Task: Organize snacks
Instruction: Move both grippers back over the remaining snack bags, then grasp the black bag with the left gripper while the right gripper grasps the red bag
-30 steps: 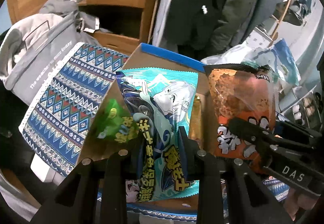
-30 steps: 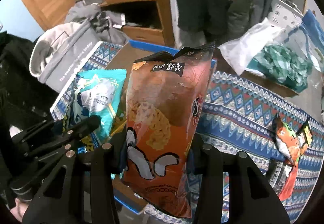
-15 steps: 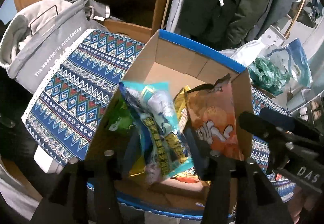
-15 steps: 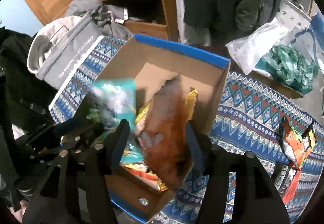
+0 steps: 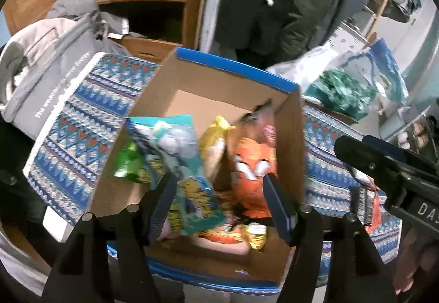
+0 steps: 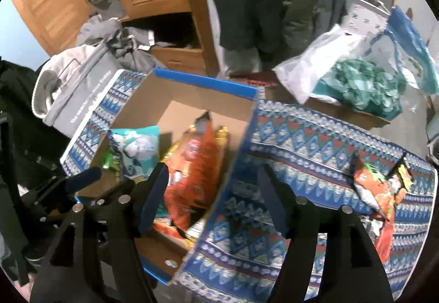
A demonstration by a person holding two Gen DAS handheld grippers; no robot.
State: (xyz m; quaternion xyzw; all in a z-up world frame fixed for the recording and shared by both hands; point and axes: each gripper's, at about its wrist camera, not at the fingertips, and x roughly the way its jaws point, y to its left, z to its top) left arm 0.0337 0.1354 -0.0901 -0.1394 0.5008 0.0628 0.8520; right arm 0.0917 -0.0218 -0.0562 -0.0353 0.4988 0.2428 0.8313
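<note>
Both hand-held grippers, left and right, gape empty; the orange bag looks light, crinkly, best pinched at its sealed edge.

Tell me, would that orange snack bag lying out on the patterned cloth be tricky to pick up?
Probably a little. The orange snack bag looks crinkled and puffy, so it's likely light and floppy and may sag from the right claw. Its glossy film could slip. The contents may crush if squeezed hard.
</note>
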